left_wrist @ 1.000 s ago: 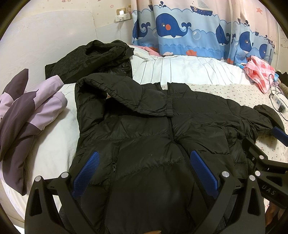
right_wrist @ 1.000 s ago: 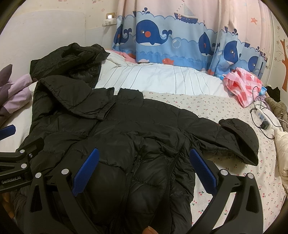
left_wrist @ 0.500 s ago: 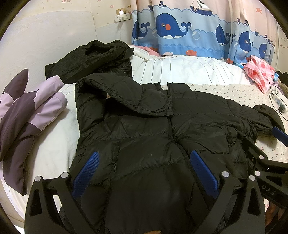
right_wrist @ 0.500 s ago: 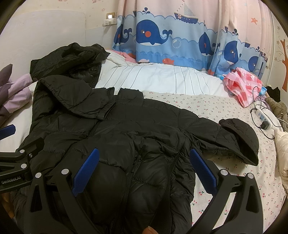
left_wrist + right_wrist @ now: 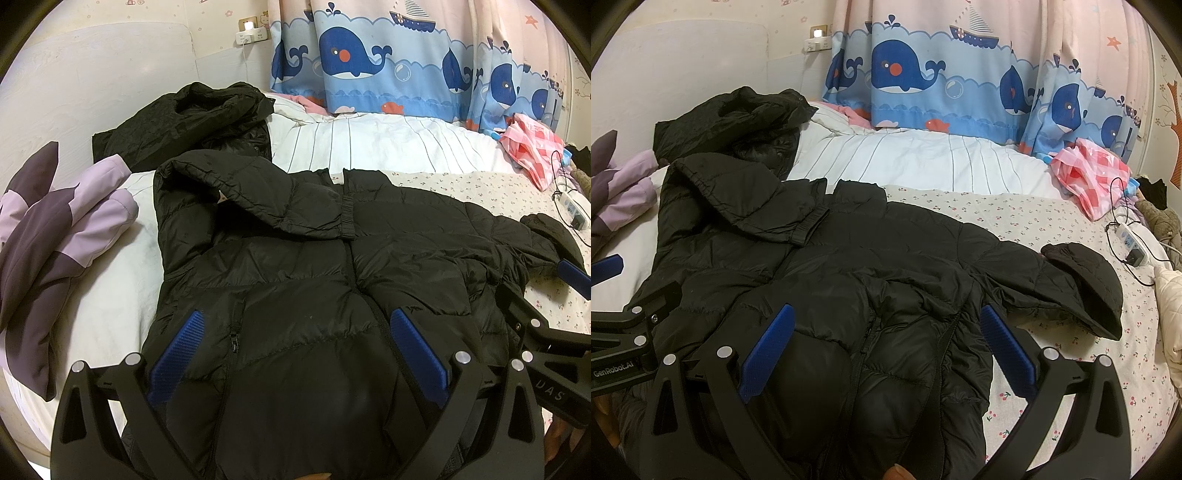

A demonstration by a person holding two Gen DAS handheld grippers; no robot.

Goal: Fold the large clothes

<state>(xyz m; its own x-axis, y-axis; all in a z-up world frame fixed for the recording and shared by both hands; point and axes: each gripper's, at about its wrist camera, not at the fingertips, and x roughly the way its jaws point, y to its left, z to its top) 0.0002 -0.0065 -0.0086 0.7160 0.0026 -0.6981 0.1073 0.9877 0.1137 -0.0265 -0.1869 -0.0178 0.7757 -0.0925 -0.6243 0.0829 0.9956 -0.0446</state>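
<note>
In the left wrist view, the left gripper (image 5: 295, 354) is seen spread wide, its blue pads (image 5: 177, 354) standing well apart over the lower front of the black puffer jacket (image 5: 295, 266); nothing is clamped between them. The jacket is laid flat on the bed (image 5: 388, 147), zipped front up, with one sleeve folded across the chest and the other stretched toward the right edge. At the right margin the right gripper (image 5: 554, 306) is partly seen beside that outstretched sleeve. To the left of the jacket a purple and lilac garment (image 5: 55, 240) is piled, and behind the jacket a second black garment (image 5: 192, 125) is heaped. A whale curtain (image 5: 369, 62) is hung behind the bed.

In the right wrist view, the right gripper (image 5: 886, 350) is likewise held wide open above the jacket (image 5: 849, 280) near its right hem, with nothing gripped. The cuff of the outstretched sleeve (image 5: 1086, 291) is lying on the floral sheet (image 5: 997, 221), just beyond the right pad. A pink checked bag (image 5: 1089, 177) and a power strip (image 5: 1130, 243) are found further right, well apart from the jacket. The left gripper (image 5: 624, 325) is partly visible at the left edge.
</note>
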